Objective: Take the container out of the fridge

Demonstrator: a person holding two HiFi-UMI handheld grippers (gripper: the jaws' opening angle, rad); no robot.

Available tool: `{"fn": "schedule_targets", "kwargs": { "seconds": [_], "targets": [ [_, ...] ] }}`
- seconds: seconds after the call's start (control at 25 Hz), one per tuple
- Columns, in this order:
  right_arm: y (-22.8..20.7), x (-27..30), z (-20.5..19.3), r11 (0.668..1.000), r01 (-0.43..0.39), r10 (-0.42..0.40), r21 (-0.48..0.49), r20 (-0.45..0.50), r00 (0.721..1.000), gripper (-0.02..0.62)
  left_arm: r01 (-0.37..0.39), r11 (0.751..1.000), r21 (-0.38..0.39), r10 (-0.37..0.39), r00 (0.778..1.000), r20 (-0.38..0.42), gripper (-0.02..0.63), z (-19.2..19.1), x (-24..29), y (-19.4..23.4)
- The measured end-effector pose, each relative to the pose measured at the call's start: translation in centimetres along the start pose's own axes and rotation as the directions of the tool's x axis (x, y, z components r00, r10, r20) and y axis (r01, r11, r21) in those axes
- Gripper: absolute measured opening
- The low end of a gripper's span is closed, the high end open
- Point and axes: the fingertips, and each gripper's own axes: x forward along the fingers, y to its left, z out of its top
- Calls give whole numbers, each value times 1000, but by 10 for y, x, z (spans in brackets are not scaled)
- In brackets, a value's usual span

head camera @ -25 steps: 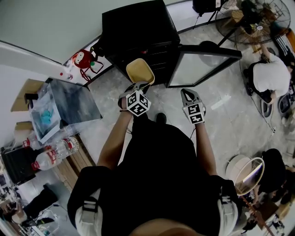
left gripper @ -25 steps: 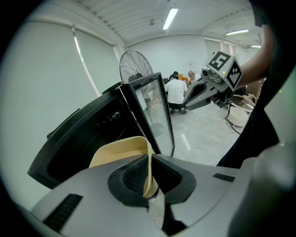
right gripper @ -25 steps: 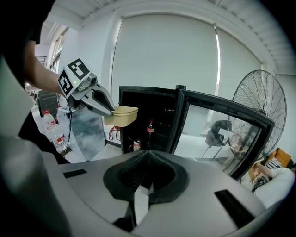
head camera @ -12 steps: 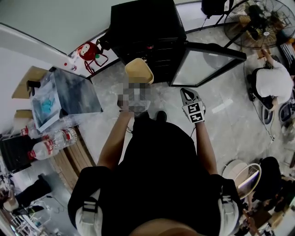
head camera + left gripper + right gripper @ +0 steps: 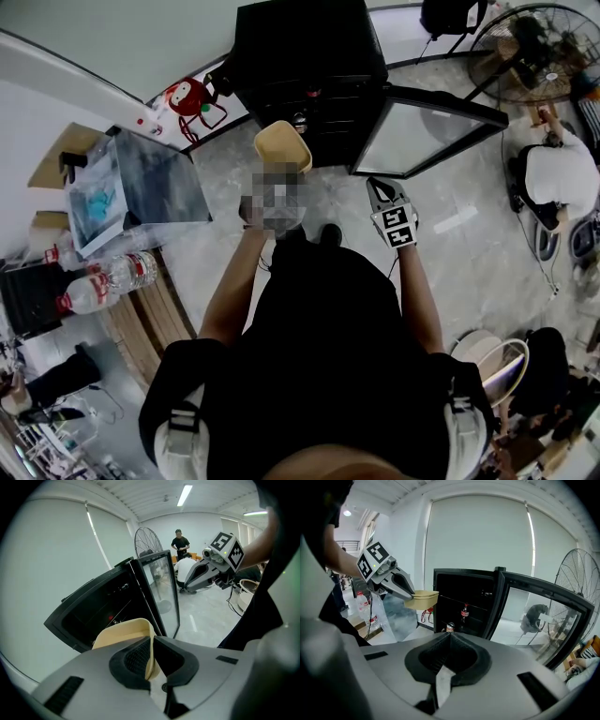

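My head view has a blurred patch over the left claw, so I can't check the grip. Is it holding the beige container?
Observer: Yes. The left gripper view shows the left claw shut on the beige container, with its side wall pinched between the pads.
Operator: From above I can't judge the right claw. Is it carrying anything?
Observer: No. The right gripper view shows the right claw shut, with nothing between its jaws.
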Motion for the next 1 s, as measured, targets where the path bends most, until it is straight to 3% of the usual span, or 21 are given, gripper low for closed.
{"fn": "schedule_targets", "kwargs": {
  "seconds": [1.0],
  "targets": [
    [-4, 5, -1, 1000, -21, 21, 1, 2, 1000, -2, -12, 1000, 5, 12, 1000, -4, 37, 7, -2, 2]
  ]
}}
